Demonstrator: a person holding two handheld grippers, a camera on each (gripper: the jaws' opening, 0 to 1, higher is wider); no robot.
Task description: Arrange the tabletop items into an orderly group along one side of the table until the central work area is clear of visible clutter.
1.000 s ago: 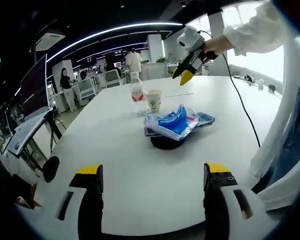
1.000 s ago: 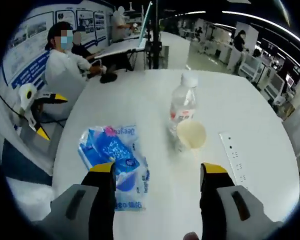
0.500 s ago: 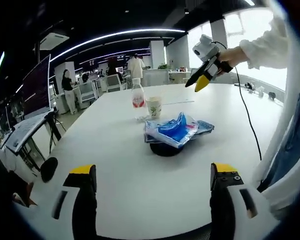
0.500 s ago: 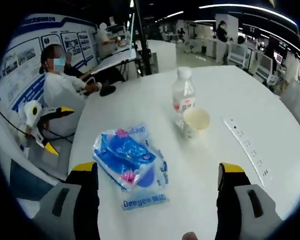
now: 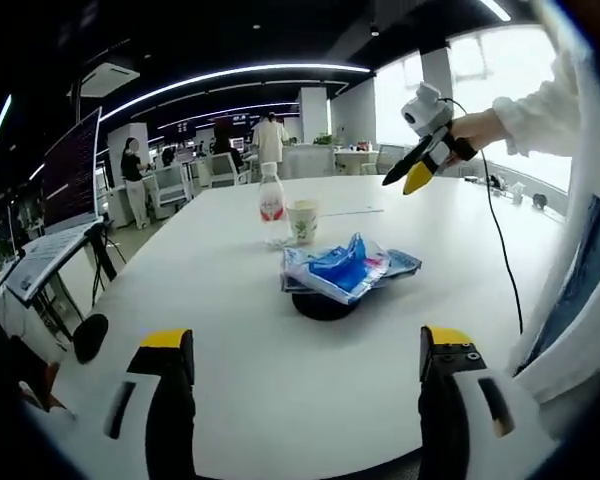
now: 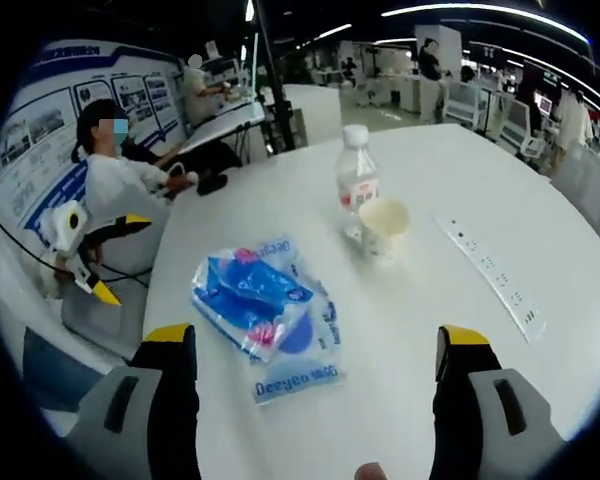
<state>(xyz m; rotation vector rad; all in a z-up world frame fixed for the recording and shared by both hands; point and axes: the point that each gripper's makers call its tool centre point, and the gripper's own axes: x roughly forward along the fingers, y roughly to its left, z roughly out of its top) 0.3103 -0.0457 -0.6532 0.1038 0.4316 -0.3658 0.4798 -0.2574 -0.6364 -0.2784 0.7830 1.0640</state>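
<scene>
The left gripper [image 5: 300, 345] has its yellow-tipped jaws spread wide with nothing between them, held low near the table's close edge and aimed at the items in the middle, which reads as a waiting or approach posture, not a grasp. The right gripper [image 6: 315, 340] likewise has its jaws well apart and empty; in the left gripper view it [image 5: 420, 170] hangs high above the far side of the table in a hand with a white sleeve, looking down on the clutter, probably to choose a first item. Just ahead of the right jaws lies the blue plastic packet [image 6: 262, 312], crumpled and tilted because it rests on top of a dark round object [image 5: 322, 304] whose edge shows beneath it. Beyond it, close together and possibly touching, stand the paper cup [image 6: 384, 226] and the water bottle [image 6: 356, 188], both upright, capped bottle behind the cup. A flat white power strip [image 6: 488, 278] lies apart from them toward the other side. All of this sits in the central part of the white table [image 5: 230, 300], so the tidying appears not yet begun; the packet, nearest both grippers, seems the likeliest first pick.
</scene>
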